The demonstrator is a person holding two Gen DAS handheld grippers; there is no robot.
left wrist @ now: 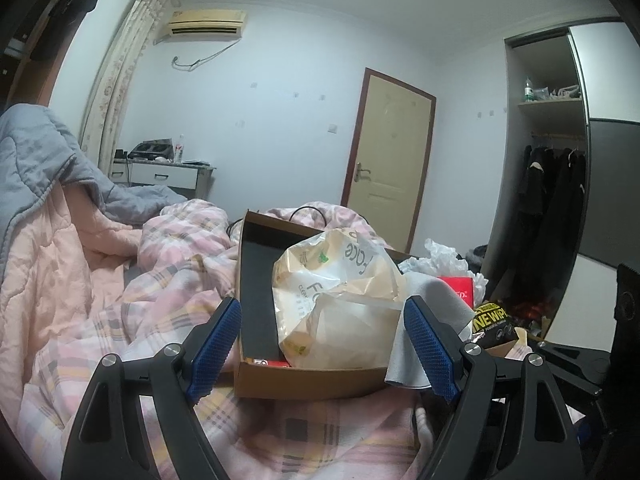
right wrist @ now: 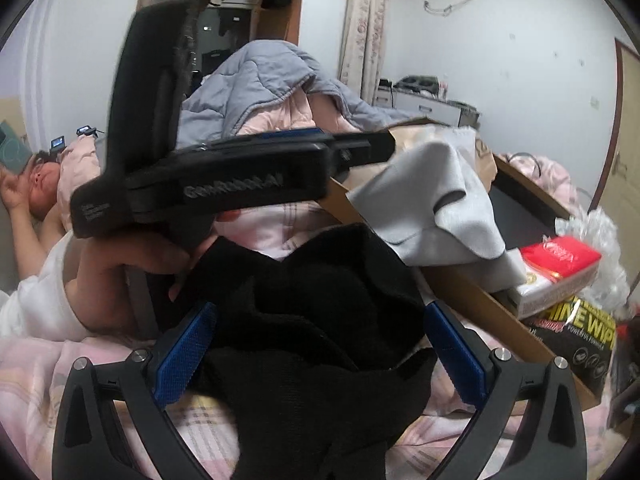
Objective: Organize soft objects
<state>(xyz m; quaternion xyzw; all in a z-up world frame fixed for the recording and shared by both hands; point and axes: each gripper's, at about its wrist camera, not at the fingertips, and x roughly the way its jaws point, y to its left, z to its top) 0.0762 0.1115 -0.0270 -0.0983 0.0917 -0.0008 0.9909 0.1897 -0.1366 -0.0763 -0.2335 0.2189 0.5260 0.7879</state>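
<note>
One cardboard box (left wrist: 304, 380): crumpled bag (left wrist: 336, 300), grey cloth (left wrist: 432, 308) | left hand-held gripper (left wrist: 320, 352) apart | right hand-held gripper (right wrist: 316, 360) clamps black garment (right wrist: 312, 320)

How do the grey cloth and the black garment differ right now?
The grey cloth is pale and smooth; the black garment is dark and knit-like. The grey cloth drapes over the cardboard box edge, while the black garment sits bunched between the right gripper pads. Both are soft fabric.
</note>
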